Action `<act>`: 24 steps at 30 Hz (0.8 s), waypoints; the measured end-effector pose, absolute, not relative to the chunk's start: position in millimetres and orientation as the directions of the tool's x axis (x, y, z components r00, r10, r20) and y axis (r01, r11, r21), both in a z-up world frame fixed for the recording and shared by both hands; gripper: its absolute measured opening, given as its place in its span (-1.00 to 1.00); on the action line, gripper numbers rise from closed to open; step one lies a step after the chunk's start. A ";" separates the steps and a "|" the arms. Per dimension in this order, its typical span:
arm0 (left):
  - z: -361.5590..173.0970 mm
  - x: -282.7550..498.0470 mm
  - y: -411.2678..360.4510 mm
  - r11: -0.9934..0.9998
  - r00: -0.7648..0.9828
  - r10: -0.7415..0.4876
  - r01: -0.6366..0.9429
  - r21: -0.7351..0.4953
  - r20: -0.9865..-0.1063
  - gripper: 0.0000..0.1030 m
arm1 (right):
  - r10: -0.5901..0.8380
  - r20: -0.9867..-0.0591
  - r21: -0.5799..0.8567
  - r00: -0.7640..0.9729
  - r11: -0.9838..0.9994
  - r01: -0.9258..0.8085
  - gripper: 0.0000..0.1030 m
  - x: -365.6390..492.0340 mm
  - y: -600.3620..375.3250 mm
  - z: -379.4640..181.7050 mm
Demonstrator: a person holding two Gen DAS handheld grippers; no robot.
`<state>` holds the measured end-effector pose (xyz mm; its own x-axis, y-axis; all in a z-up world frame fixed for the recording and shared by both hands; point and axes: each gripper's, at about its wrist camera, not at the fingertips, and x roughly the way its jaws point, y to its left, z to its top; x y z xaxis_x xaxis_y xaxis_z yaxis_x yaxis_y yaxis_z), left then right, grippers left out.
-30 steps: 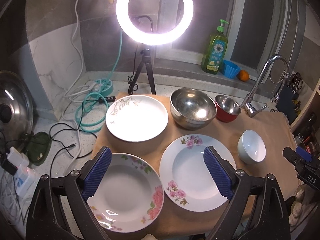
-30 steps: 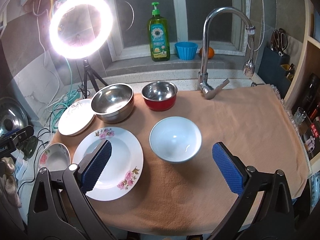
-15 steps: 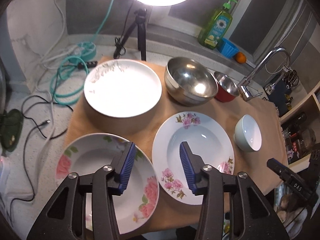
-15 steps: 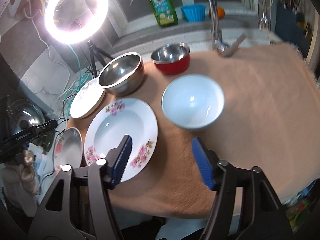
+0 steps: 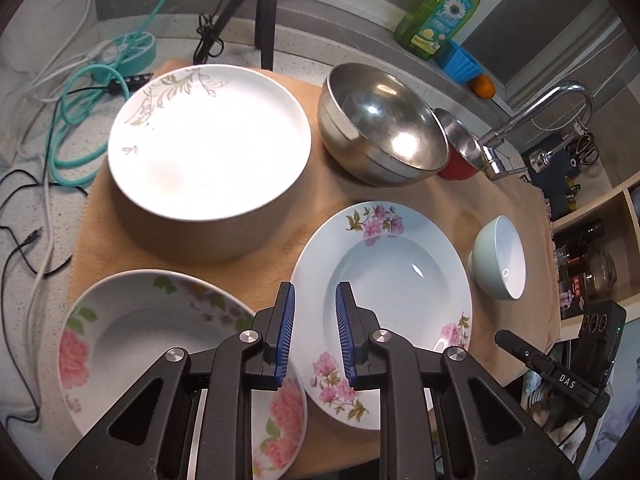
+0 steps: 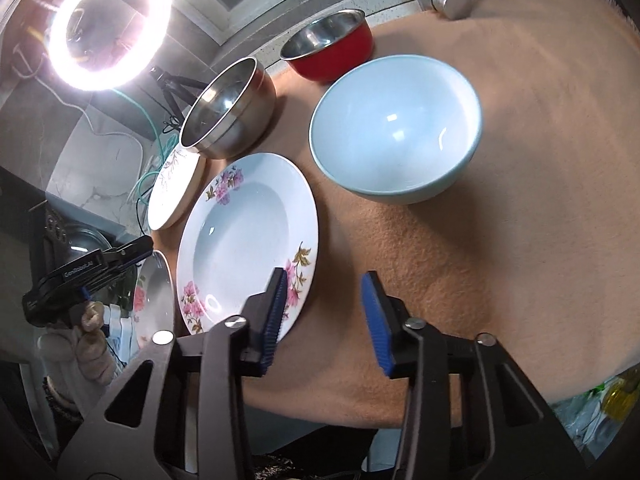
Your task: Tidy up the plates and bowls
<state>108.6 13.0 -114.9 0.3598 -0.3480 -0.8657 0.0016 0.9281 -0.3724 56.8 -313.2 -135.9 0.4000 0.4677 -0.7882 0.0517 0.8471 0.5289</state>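
On the tan cloth (image 5: 280,236) lie a white plate with grey leaf print (image 5: 208,140), a deep plate with purple flowers (image 5: 384,284), and a deep plate with pink roses (image 5: 160,340) at the near left. A steel bowl (image 5: 384,128), a red bowl (image 5: 460,152) and a pale blue bowl (image 5: 500,264) stand further right. My left gripper (image 5: 314,332) is narrowly open over the gap between the two deep plates, holding nothing. My right gripper (image 6: 326,316) is open, empty, at the near right rim of the purple-flower plate (image 6: 248,240), below the pale blue bowl (image 6: 396,132).
A ring light (image 6: 108,24) on a tripod (image 5: 260,12) stands at the back. Cables (image 5: 80,92) lie left of the cloth. A faucet (image 5: 532,120), a green soap bottle (image 5: 440,12), a blue cup and an orange are at the back right. Shelves with bottles (image 5: 584,264) are at the right.
Both grippers have moved down and forward toward the plates. Both have narrowed their jaws, the left far more than the right. The dishes have not moved.
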 end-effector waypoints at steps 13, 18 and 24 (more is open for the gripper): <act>-134.5 130.7 16.3 0.918 0.299 -0.373 -0.016 -0.396 -0.878 -0.69 | 0.520 -0.777 0.580 0.356 0.811 0.081 -0.56 72.6 -309.1 -153.7; -139.0 134.3 18.2 0.922 0.291 -0.366 -0.017 -0.388 -0.884 -0.71 | 0.529 -0.778 0.586 0.340 0.805 0.088 -0.58 74.8 -308.4 -160.0; -143.3 137.2 15.4 0.924 0.279 -0.365 -0.009 -0.383 -0.888 -0.77 | 0.541 -0.777 0.594 0.321 0.799 0.091 -0.69 77.8 -305.2 -166.3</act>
<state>137.2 15.4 -143.3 0.2792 -0.3655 -0.8880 -0.0093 0.9237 -0.3831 77.8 -305.2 -166.3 0.3211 0.5409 -0.7774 0.0914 0.7993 0.5939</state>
